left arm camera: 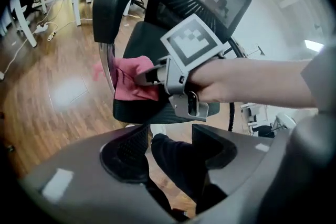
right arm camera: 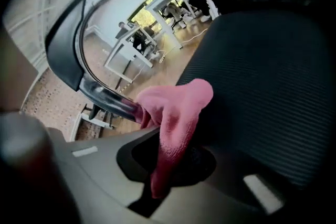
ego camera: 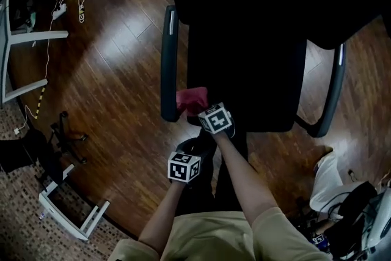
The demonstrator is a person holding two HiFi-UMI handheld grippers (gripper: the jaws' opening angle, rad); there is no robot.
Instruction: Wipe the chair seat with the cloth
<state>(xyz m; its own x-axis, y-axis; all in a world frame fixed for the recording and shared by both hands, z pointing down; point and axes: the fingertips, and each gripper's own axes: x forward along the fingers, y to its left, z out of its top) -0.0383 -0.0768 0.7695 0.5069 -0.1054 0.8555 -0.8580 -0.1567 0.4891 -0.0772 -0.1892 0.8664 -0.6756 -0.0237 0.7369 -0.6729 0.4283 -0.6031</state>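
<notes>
With right gripper [ego camera: 199, 109] clamped on crumpled pink terry cloth [right arm camera: 178, 113], press flat and sweep across black mesh chair seat [right arm camera: 262, 86], holding wide-open, empty left gripper [left arm camera: 170, 149] clear.

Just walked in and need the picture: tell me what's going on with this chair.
A person holds a gripper in each hand. The right gripper is shut on a pink cloth at a front corner of the black chair seat, beside an armrest. The left gripper hangs open and empty, short of the seat.
</notes>
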